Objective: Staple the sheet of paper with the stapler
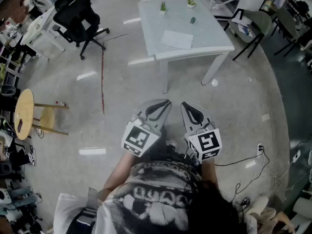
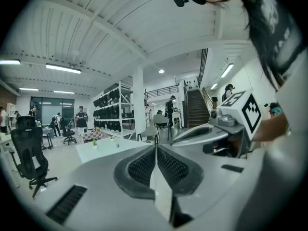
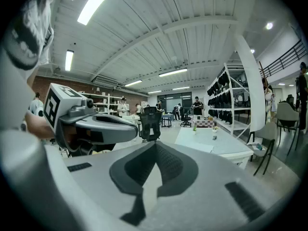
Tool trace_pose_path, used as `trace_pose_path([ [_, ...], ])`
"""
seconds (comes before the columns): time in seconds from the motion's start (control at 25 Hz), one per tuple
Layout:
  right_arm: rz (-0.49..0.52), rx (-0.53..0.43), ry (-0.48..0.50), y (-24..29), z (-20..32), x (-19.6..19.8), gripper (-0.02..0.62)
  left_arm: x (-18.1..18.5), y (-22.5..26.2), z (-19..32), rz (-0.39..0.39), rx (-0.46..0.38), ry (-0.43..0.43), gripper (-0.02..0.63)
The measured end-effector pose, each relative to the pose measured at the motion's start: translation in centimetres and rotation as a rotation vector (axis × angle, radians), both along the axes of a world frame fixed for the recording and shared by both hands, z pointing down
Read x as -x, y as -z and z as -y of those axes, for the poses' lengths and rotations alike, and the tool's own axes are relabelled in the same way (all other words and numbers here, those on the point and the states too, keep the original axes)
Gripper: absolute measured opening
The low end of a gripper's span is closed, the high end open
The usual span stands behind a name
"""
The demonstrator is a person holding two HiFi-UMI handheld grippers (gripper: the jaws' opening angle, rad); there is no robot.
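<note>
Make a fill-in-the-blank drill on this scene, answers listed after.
1. The sheet of paper lies on a white ____.
2. The jaws of the left gripper and right gripper are both ____.
3. Beyond the paper stand ____ small potted plants.
4. In the head view, the black office chair is on the paper's ____ side.
Missing words: table; shut; two; left.
</note>
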State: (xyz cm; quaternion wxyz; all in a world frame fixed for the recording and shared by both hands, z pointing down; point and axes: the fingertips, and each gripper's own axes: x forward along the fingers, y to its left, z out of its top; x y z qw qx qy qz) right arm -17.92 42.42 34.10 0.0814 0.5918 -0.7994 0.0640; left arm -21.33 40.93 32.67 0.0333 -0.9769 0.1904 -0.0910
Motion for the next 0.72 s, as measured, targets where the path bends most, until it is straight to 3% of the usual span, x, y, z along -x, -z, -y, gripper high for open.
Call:
trace_pose_path([
  [0.24,0.047,-0.017,-0.019,0.3,-0.3,-0.5,-0.003,0.0,0.3,-0.3,-0.022,0.010,-0.013,0.012],
  [0.72,0.102,-0.002,-0.016,-0.5,0.1,-1.6,-0.003,-0.5,-0.7,-0.4,0.036,0.009,-0.002,0.012],
])
